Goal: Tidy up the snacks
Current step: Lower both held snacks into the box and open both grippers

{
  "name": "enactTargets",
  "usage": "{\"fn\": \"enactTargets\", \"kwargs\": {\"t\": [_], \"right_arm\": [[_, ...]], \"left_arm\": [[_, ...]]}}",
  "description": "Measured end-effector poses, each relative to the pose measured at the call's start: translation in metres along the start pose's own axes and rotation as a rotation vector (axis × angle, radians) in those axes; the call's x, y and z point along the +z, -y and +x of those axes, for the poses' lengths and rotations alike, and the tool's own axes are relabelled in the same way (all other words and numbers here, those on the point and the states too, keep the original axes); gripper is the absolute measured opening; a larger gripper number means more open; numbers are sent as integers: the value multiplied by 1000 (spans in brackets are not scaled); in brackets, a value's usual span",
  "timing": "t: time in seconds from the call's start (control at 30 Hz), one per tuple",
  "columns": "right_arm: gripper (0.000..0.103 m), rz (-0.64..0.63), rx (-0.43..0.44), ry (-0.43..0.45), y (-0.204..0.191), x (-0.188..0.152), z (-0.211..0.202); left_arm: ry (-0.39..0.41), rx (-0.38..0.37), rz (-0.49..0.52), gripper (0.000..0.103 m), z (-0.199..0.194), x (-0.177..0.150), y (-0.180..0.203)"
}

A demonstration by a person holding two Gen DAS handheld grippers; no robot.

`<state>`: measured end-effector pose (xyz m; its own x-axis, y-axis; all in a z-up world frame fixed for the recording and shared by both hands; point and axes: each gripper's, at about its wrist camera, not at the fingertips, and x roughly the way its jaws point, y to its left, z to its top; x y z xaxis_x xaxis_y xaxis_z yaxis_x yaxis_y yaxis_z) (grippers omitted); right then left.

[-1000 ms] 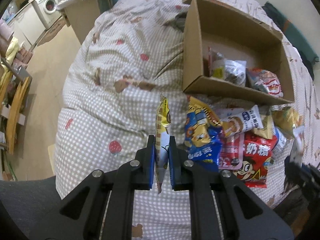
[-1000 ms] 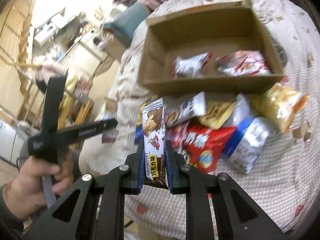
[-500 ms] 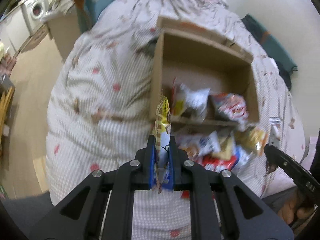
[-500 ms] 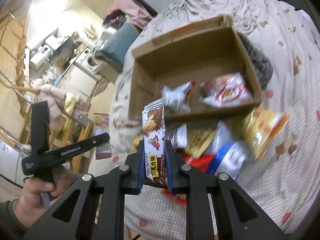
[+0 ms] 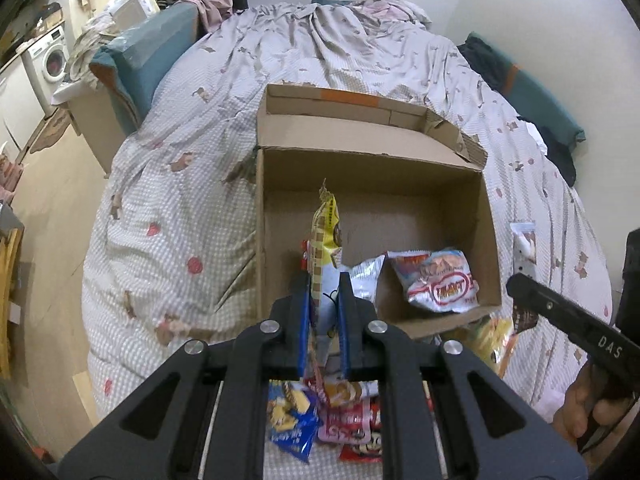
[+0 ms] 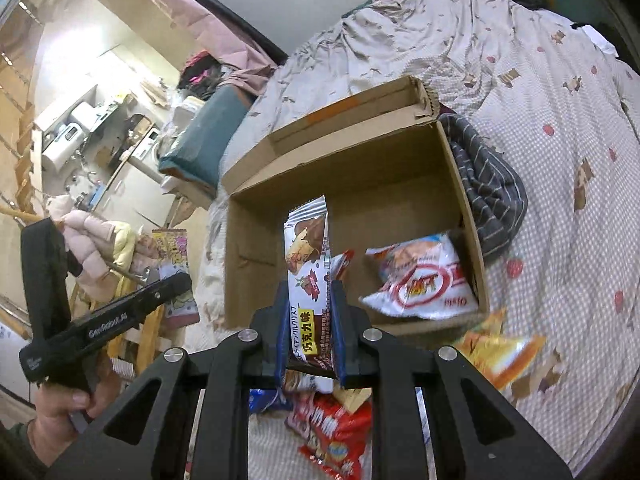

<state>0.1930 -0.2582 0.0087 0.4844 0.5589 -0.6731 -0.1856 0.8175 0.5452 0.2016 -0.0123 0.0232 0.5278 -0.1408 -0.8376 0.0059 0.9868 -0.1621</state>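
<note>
Box: you're seeing plain brown cardboard with an orange strip.
Bedspread: it's showing grey-white checks, red strawberries, brown bears.
Left packet: you're holding yellow-and-brown checks.
Right packet: you're holding white and chocolate brown.

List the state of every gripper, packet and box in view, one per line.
left hand-held gripper: shut on yellow snack packet, held upright.
right hand-held gripper: shut on chocolate wafer packet, held upright.
cardboard box: open, flaps up, partly filled.
red-and-white chip bag: lying inside box.
loose snack pile: outside box, on bedspread.
</note>
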Motion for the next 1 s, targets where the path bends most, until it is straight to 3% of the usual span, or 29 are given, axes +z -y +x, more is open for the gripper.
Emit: {"fn": "enactTargets", "kwargs": {"t": [0.2,0.3,0.5,0.6,0.73,0.9,1.0], "right_arm": [[19,-14,-35,16,16,10,22],[19,-30,-105,-2,23,10,32],[19,21,-83,-16,35,11,40],[19,18,-93,-33,35,10,46],[19,2,-124,-67,34,8,58],[19,44,-119,-88,39,5,63],[19,42,-123,-87,40,6,63]], "left_arm": [[37,56,39,9,31,1,2],[53,62,58,9,38,-1,3],[44,15,31,10,54,-2,0],[36,82,73,10,63,-5,3],[36,45,34,10,65,-4,0],[37,95,39,11,68,-5,2],[25,73,28,11,70,-5,0]]}}
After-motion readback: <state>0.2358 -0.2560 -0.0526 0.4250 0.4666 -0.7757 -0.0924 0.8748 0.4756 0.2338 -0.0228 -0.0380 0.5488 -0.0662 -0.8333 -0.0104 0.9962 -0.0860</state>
